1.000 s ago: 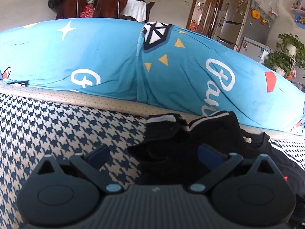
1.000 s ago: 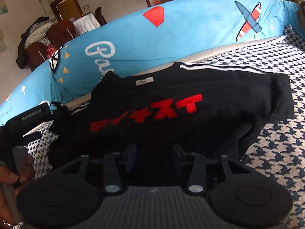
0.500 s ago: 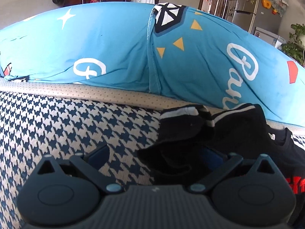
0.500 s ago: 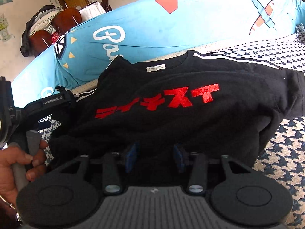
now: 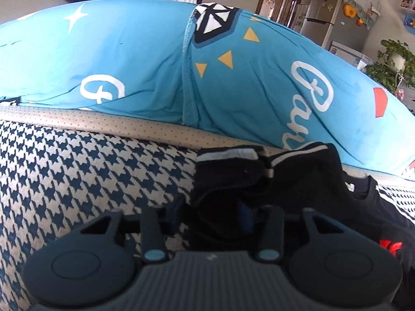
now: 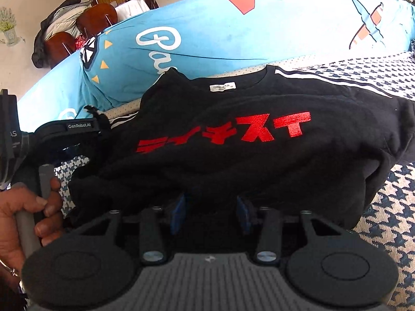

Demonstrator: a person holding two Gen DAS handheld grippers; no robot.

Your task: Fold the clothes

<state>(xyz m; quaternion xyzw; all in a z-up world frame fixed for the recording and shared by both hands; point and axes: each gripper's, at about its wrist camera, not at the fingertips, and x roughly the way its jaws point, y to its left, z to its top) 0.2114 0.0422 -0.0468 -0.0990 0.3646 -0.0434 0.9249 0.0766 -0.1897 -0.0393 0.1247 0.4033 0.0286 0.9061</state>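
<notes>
2 grippers work on 1 black T-shirt point(image 6: 233, 140) that lies on a houndstooth-patterned cushion point(image 5: 77, 171), just in front of a long blue printed bolster point(image 5: 155, 64). The shirt faces up, its red lettering point(image 6: 228, 132) across the chest and a white neck label point(image 6: 222, 87) at the collar toward the bolster; white stripes run along the shoulder.

In the left wrist view, the left gripper point(image 5: 210, 215) has its fingers point(image 5: 245, 216) drawn fairly close together around a bunched black sleeve point(image 5: 233, 178) with a white-striped cuff, the fabric filling the gap between the blue pads.

In the right wrist view, the right gripper point(image 6: 211, 213) sits at the shirt's lower hem, its fingers point(image 6: 178, 213) likewise narrowed with black cloth draped between and over them; the hem is lifted slightly off the cushion. At the left edge of that view, a hand point(image 6: 23, 223) grips the grey handle of the other gripper beside the shirt's sleeve.

Wooden chairs point(image 6: 77, 31) stand behind the bolster.
</notes>
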